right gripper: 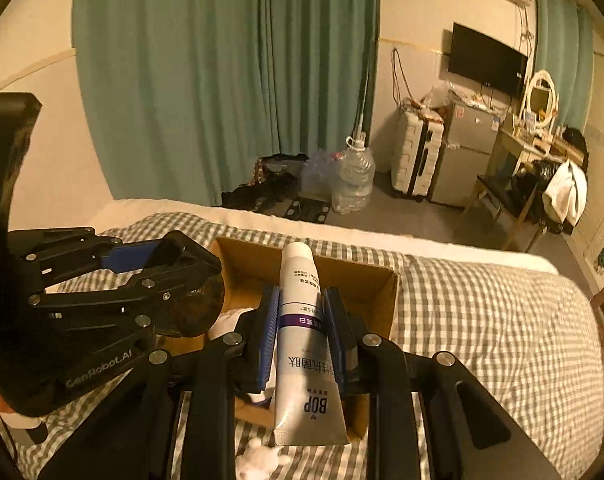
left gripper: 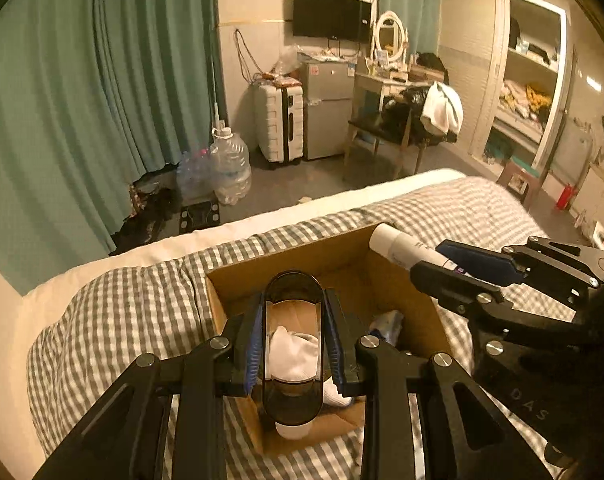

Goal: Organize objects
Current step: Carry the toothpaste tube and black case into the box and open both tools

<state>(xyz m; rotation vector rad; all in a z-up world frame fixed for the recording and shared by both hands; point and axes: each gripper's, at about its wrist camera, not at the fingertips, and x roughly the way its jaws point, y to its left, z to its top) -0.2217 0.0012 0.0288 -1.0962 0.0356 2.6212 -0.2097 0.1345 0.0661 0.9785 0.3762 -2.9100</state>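
Bed [left gripper: 142, 312]: we see a checked cover, with the box sitting on it.
Box [left gripper: 302, 256]: open cardboard; a white cloth [left gripper: 292, 354] lies inside. Bare floor shows at its far left; cover lies free to its right.
Left gripper [left gripper: 293, 344]: we hold it above the box, clamped on a dark oval case [left gripper: 292, 292]; the case's long axis runs along the fingers.
Right gripper [right gripper: 302, 332]: over the box's right side, pinching a tube [right gripper: 302, 320] mid-body; cap points away from us over the box, crimped end toward us.
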